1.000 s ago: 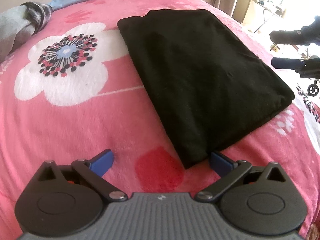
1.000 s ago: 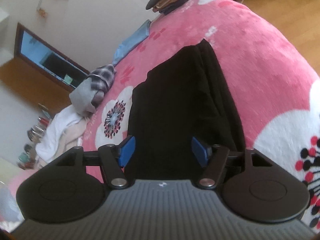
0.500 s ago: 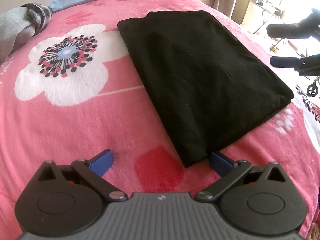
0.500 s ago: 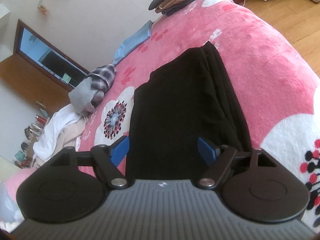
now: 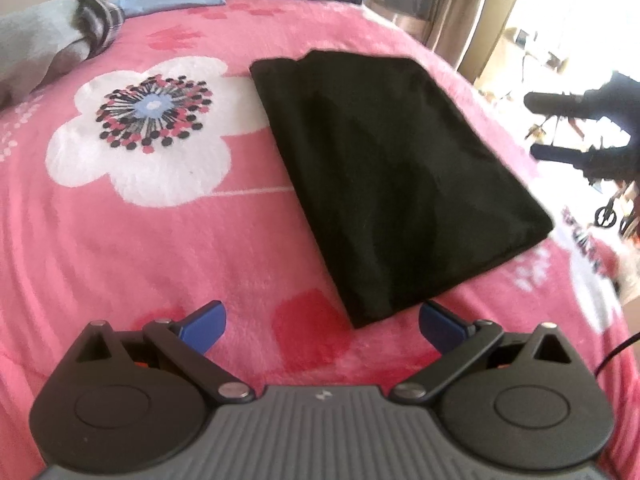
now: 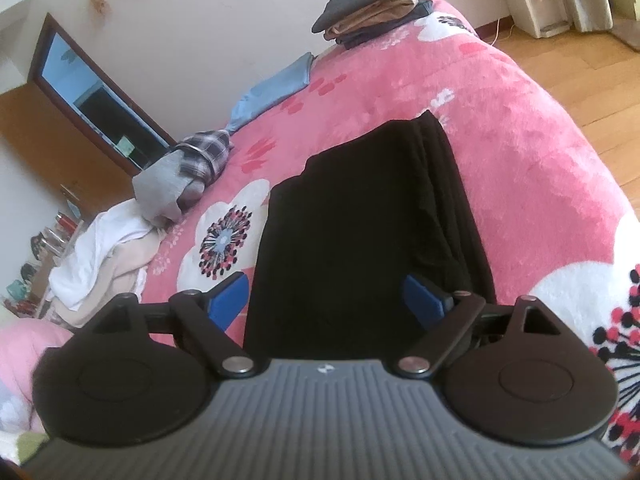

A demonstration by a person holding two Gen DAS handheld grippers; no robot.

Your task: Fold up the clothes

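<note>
Step in hand: release after a fold. The black garment [image 5: 392,176] lies as a flat rectangle on the pink flowered bed [image 5: 160,248], and neither tool grips it; this piece looks finished, or one fold short of it.
Left tongs [image 5: 322,322]: apart, with nothing between the blue pads. They hover over the blanket, and the near corner of the garment lies just ahead of the right pad.
Right tongs [image 6: 336,300]: apart, the jaws having just been opening. The near end of the garment shows in the gap beneath them, but the pads do not press on it.
Garment layers: from the right wrist view several stacked edges show along its right side, slightly uneven.
Folded stack [image 6: 372,8]: sits at the far end of the bed, well apart from the garment.
Unfolded pile: a grey and plaid garment [image 6: 184,176], a blue cloth [image 6: 276,88] and white clothes [image 6: 100,252] wait at the bed's other side.
Next move, as a judgement: either slide both tongs under the black piece's near edge and carry it flat to the stack, or reach for the next loose item.
Care needed: lift evenly, or the uneven layers may slip open.
</note>
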